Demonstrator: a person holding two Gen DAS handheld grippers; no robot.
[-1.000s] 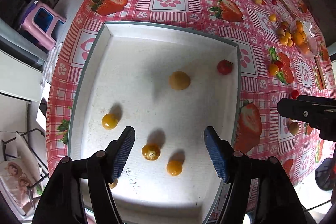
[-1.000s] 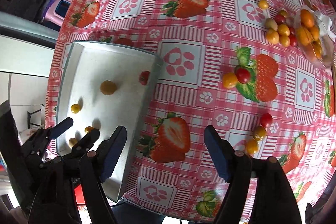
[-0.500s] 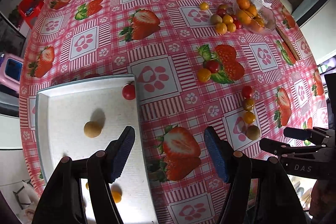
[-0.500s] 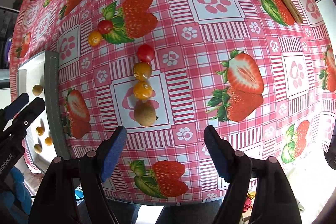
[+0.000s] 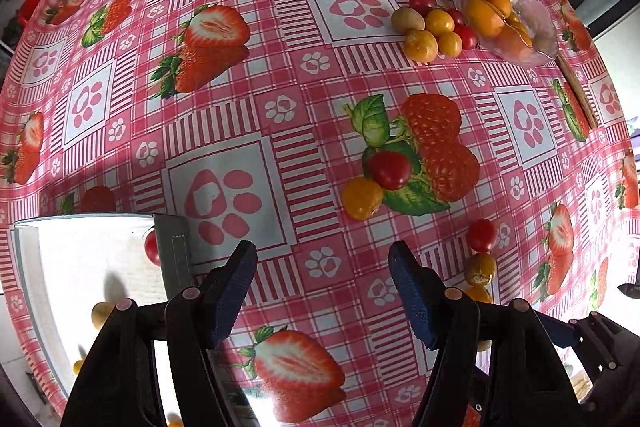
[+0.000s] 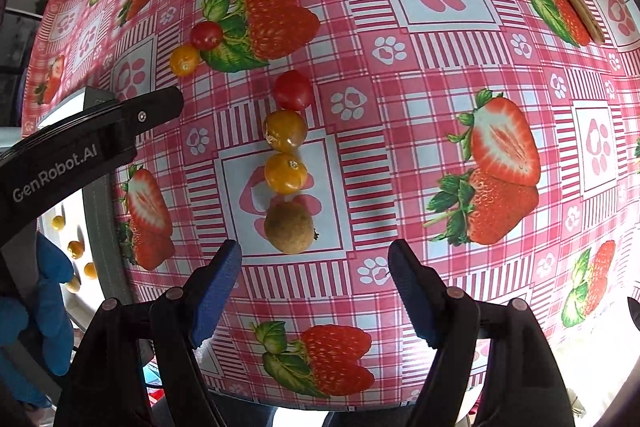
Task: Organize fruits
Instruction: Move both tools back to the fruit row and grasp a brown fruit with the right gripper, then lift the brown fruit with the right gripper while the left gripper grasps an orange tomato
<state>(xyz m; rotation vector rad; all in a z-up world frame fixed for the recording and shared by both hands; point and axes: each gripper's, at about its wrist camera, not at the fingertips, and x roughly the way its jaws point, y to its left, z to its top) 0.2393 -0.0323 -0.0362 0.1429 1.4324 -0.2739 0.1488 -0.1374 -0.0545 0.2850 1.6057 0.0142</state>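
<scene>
My right gripper (image 6: 314, 279) is open and empty, just short of a brown round fruit (image 6: 290, 227). Beyond that fruit lie two orange fruits (image 6: 285, 173) and a red tomato (image 6: 293, 89) in a row. My left gripper (image 5: 322, 279) is open and empty over the tablecloth, right of the white tray (image 5: 172, 239). The tray holds a red tomato (image 5: 151, 247) and several small yellow fruits (image 6: 75, 249). A red tomato (image 5: 390, 169) and an orange fruit (image 5: 361, 197) lie ahead of the left gripper.
A clear bowl of oranges (image 5: 496, 15) stands at the far right, with a cluster of small fruits (image 5: 434, 27) beside it. A wooden stick (image 5: 576, 91) lies along the right edge. The left gripper's body (image 6: 88, 143) reaches into the right wrist view at left.
Both grippers have moved right and away from the tray. The right gripper has come close to the row of four fruits. Both stay open.
</scene>
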